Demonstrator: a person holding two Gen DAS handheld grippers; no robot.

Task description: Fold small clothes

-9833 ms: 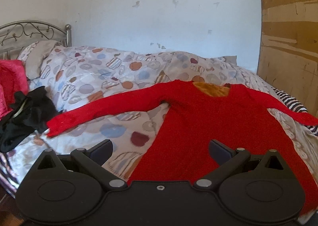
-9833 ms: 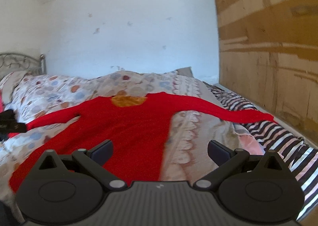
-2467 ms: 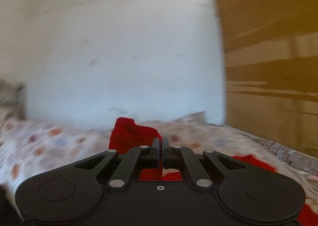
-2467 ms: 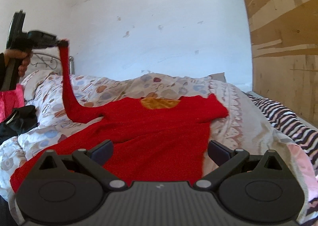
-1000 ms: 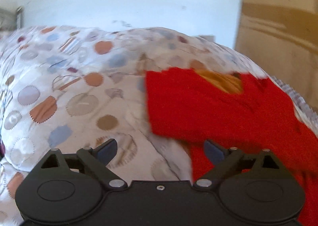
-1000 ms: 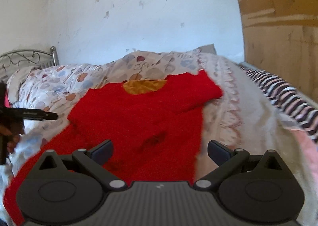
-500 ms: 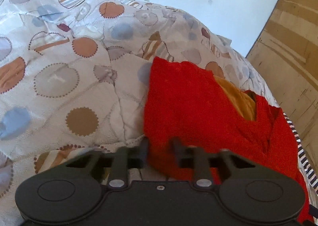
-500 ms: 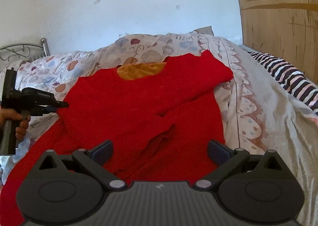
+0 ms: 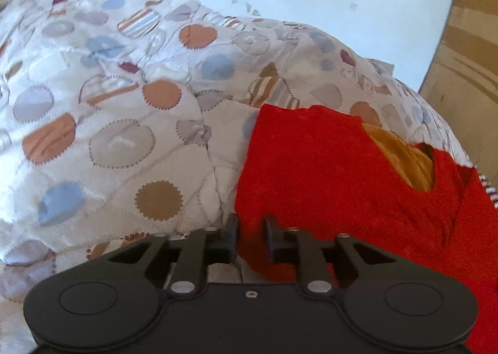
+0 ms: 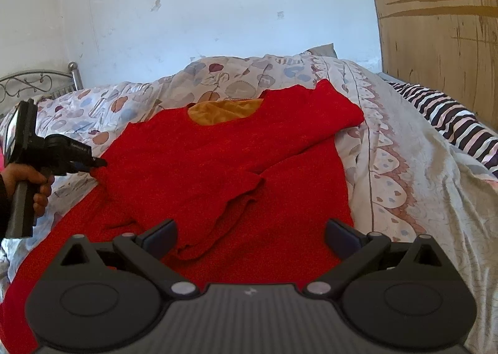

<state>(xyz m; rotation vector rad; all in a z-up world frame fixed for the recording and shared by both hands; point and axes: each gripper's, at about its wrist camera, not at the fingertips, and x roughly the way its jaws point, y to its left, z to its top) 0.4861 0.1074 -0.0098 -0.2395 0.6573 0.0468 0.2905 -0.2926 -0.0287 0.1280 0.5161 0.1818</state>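
The left gripper (image 9: 251, 229) was opening its jaws around the red sweater's (image 9: 342, 173) edge on the patterned quilt (image 9: 124, 123).

Home bedroom: quilted bed (image 10: 389, 148), metal headboard (image 10: 37, 80)

The red sweater (image 10: 236, 167) (orange lining at its neck) lies flat on the bed (image 10: 404, 167), both sleeves folded across its front.
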